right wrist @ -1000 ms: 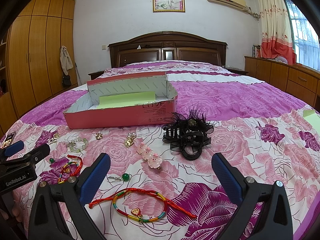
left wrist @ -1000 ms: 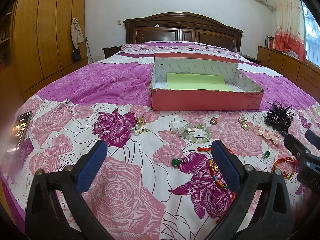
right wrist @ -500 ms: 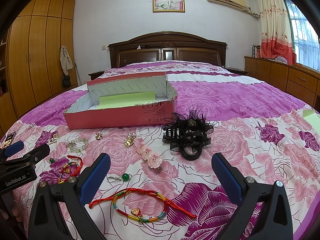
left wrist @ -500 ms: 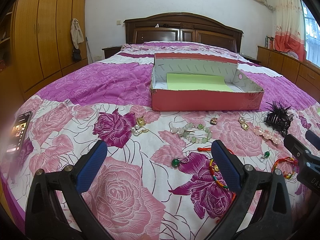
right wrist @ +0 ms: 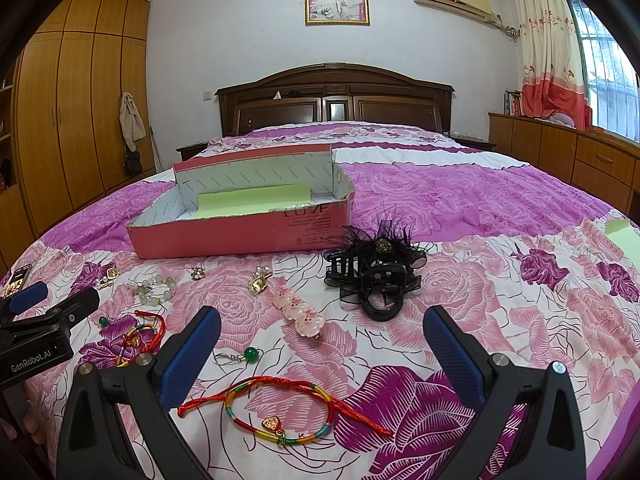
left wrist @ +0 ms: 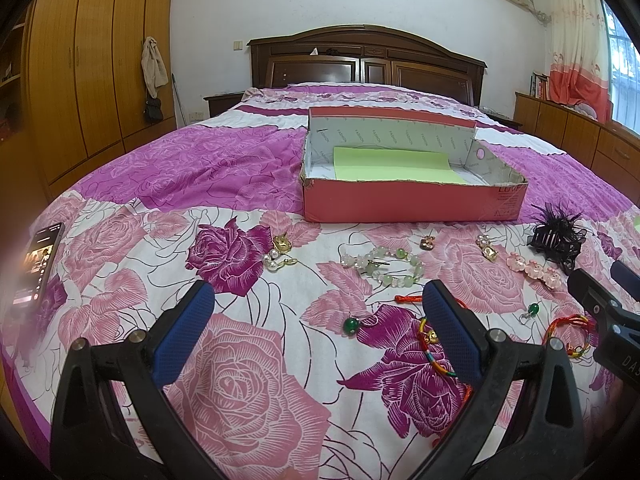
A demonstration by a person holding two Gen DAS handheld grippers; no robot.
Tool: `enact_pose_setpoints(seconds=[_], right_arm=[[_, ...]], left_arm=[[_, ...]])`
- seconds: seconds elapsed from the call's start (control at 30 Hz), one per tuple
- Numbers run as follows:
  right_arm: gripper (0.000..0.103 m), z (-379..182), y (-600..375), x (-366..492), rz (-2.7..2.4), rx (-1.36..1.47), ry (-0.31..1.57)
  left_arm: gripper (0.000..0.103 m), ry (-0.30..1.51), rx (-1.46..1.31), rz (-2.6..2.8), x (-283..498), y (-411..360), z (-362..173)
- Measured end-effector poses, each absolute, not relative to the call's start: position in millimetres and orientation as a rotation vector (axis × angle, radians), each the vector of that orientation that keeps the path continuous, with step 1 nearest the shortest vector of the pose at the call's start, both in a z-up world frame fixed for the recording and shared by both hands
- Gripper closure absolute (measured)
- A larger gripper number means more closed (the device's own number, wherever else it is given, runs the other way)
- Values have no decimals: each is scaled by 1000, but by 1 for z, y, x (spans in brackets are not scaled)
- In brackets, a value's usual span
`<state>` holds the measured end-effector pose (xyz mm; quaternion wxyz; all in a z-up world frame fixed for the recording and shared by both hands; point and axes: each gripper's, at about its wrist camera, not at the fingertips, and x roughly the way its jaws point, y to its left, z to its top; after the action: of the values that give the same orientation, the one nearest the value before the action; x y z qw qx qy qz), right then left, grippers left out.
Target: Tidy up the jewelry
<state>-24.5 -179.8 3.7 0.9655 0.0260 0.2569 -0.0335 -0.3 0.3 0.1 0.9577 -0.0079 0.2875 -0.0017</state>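
Observation:
Jewelry lies scattered on a floral bedspread in front of an open pink box (left wrist: 412, 202) (right wrist: 224, 240) lined with green paper. My left gripper (left wrist: 318, 312) is open above the spread, a green bead earring (left wrist: 352, 325) and a rainbow cord bracelet (left wrist: 434, 350) near its right finger. A jade bead bracelet (left wrist: 394, 266) and pearl earrings (left wrist: 278, 256) lie farther off. My right gripper (right wrist: 320, 332) is open over another rainbow cord bracelet (right wrist: 280, 412). Ahead of it lie a pink charm clip (right wrist: 298, 310), a green bead earring (right wrist: 244, 354) and a black feather hair claw (right wrist: 376, 272).
A phone (left wrist: 38, 264) with a lit screen lies at the bed's left edge. Wooden wardrobes (left wrist: 80, 80) line the left wall, low cabinets (right wrist: 568, 156) the right. The headboard (right wrist: 336, 96) stands beyond the box. The other gripper (right wrist: 36, 332) shows at the left of the right wrist view.

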Motion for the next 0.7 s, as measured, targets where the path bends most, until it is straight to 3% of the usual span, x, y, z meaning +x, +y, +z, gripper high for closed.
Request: enact_pose_setpoints(seconds=[0.37, 0.7], right_arm=[[0, 25, -209, -22, -63, 165, 529], [0, 33, -231, 16, -45, 233, 679]], left_arm=[[6, 613, -54, -21, 5, 2, 8], [6, 724, -170, -61, 28, 28, 16]])
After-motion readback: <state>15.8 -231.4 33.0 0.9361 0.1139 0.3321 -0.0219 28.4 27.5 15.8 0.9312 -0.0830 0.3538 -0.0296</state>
